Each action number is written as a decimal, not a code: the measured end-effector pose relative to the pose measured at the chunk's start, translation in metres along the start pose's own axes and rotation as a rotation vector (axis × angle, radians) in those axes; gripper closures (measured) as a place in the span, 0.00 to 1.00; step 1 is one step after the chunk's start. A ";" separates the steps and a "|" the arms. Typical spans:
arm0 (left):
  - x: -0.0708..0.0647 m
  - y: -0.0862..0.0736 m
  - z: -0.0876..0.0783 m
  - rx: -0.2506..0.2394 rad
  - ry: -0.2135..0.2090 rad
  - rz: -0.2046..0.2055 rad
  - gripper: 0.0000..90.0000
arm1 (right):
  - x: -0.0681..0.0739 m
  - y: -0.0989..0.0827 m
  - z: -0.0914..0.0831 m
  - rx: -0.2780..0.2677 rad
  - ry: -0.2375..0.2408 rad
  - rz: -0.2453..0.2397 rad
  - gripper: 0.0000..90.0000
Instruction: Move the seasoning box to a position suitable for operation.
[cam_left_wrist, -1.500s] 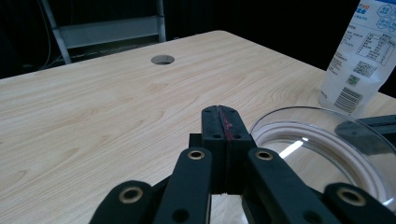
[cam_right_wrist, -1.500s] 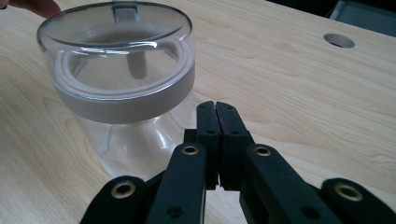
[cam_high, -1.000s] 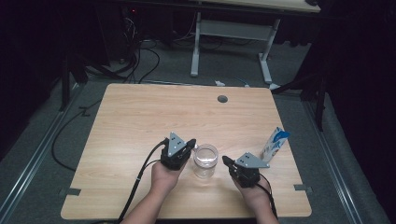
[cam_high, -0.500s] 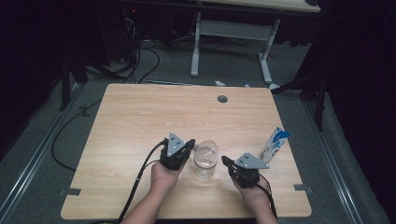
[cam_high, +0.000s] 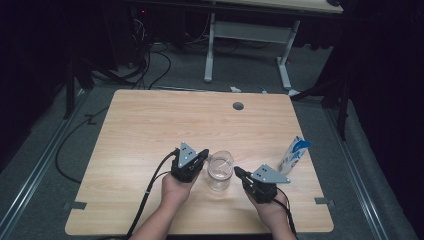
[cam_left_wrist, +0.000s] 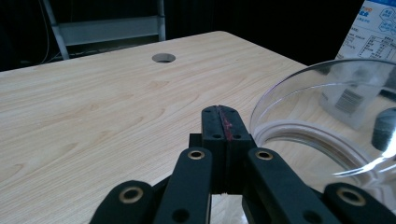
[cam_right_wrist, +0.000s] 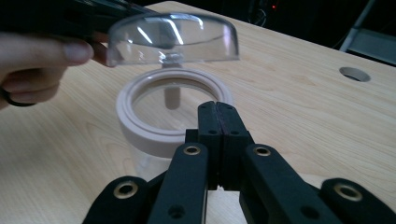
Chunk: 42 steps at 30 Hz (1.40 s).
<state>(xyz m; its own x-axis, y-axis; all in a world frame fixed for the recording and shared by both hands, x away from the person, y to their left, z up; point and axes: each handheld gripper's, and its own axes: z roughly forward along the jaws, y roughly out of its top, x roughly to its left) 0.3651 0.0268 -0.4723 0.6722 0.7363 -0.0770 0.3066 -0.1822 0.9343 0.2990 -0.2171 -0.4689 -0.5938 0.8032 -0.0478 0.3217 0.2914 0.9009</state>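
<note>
High view, jar (cam_high: 219, 172) between left tongs (cam_high: 206, 156) and right tongs (cam_high: 237, 172), both pressed together.

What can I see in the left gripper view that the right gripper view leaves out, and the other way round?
Left gripper view: a blue-and-white carton behind the clear lid, and the left hand-held gripper, jaws shut. Right gripper view: a person's fingers beside the lid, and the right hand-held gripper, jaws shut. Both: the lid above the jar's white rim, the table and its hole.
</note>
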 end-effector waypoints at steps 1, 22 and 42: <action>0.000 0.000 -0.001 0.000 0.005 0.001 1.00 | 0.001 0.001 0.000 -0.005 0.006 0.000 0.99; 0.000 -0.009 -0.024 -0.003 -0.005 -0.023 1.00 | 0.009 0.005 0.003 -0.002 0.034 0.008 1.00; -0.027 -0.035 -0.037 0.020 -0.090 -0.024 1.00 | 0.007 0.007 0.000 -0.014 0.033 0.014 1.00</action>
<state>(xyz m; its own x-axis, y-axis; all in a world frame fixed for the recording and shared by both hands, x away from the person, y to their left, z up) 0.3109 0.0377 -0.4901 0.7221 0.6793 -0.1308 0.3357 -0.1787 0.9249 0.2969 -0.2090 -0.4635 -0.6137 0.7893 -0.0214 0.3198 0.2732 0.9072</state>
